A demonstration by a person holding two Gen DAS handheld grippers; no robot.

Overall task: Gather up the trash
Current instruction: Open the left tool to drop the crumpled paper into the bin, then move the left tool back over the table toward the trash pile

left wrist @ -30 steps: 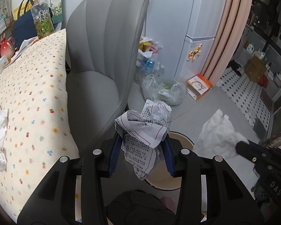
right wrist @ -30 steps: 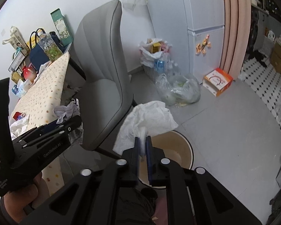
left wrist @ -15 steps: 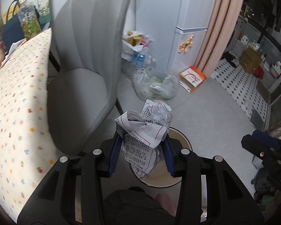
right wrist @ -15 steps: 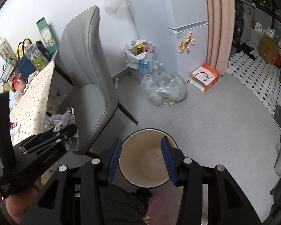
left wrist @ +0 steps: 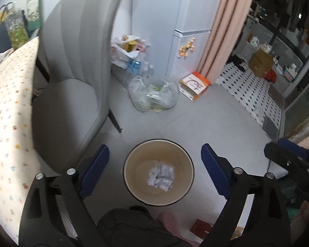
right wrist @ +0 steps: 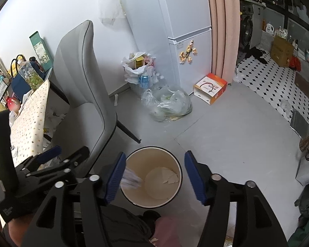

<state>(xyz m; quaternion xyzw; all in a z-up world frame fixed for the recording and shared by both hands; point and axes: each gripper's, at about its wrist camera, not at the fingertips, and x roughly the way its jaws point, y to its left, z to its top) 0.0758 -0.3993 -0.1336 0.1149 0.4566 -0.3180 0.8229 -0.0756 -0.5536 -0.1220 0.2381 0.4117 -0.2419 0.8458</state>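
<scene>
Both tongs are wide open over the bin (left wrist: pixel 158 170), left gripper (left wrist: pixel 155 171) and right gripper (right wrist: pixel 154 174) holding nothing. The crumpled paper (left wrist: pixel 160 175) sits inside the bin. I'd lift straight up, clear of the rim, then turn toward the table (left wrist: pixel 8 111) for more.

In your right wrist view, the crumpled paper (right wrist: pixel 130 178) at the bin's (right wrist: pixel 176 165) left inner wall is a motion-blurred smear, partly hidden behind a gripper finger. In your left wrist view, the print on the paper wad (left wrist: pixel 161 174) is too blurred to read, the surface (left wrist: pixel 9 111) is cut off at the left edge, and the right gripper (left wrist: pixel 294 164) runs out of frame at the right.
</scene>
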